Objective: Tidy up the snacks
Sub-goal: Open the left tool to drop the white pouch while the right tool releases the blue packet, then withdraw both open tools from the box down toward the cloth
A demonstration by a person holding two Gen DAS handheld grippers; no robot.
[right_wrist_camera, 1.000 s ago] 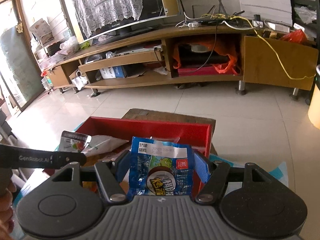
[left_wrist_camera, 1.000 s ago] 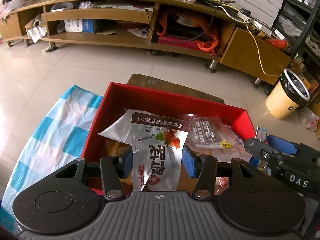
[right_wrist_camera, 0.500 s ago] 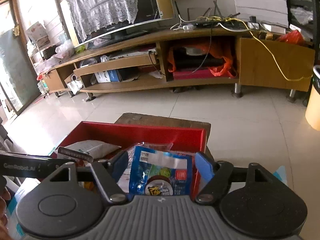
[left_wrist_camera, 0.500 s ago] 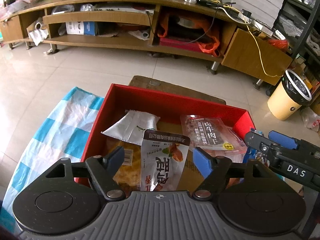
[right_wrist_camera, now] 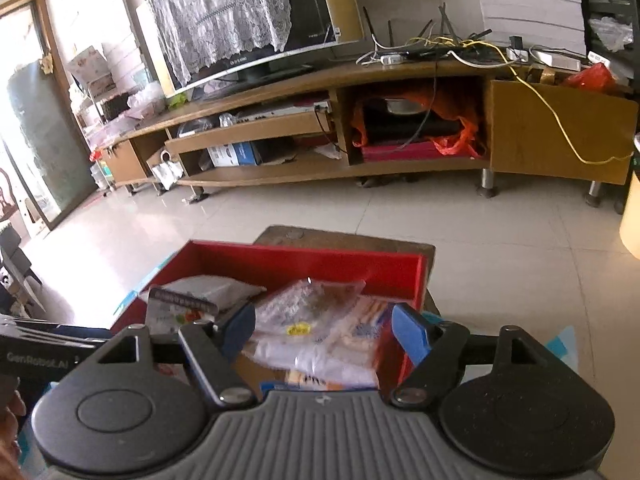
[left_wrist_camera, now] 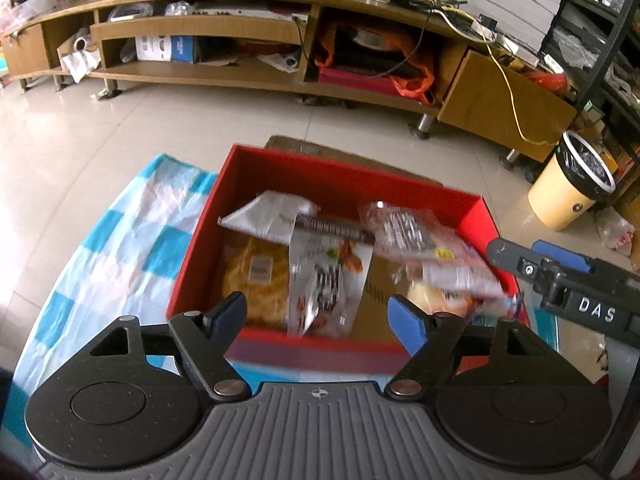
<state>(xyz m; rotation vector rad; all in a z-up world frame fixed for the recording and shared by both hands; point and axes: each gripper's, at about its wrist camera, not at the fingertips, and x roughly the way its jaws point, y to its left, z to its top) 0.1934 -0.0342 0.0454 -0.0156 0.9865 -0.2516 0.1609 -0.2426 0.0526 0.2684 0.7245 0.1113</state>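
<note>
A red box point(left_wrist_camera: 340, 184) holds several snack packets. A silver pouch with red print point(left_wrist_camera: 326, 280) stands tilted against the near wall. A clear red-printed packet point(left_wrist_camera: 408, 232) lies at the right, a silver bag point(left_wrist_camera: 268, 216) at the back. My left gripper point(left_wrist_camera: 318, 314) is open and empty just above the box's near edge. My right gripper point(right_wrist_camera: 324, 330) is open and empty over the box point(right_wrist_camera: 304, 264). The clear packet point(right_wrist_camera: 316, 312) lies under it; a blue packet's edge point(right_wrist_camera: 304, 380) shows by its base. The right gripper also shows in the left wrist view point(left_wrist_camera: 568, 280).
A blue-and-white checked cloth point(left_wrist_camera: 104, 248) lies left of the box on a low wooden table point(right_wrist_camera: 344, 238). A long wooden TV stand point(left_wrist_camera: 280, 40) runs along the back. A yellow bin point(left_wrist_camera: 572, 188) stands at the right. Tiled floor surrounds the table.
Both grippers opened and pulled back. The silver pouch dropped from my left gripper into the box. The blue packet dropped from my right gripper into the box.
</note>
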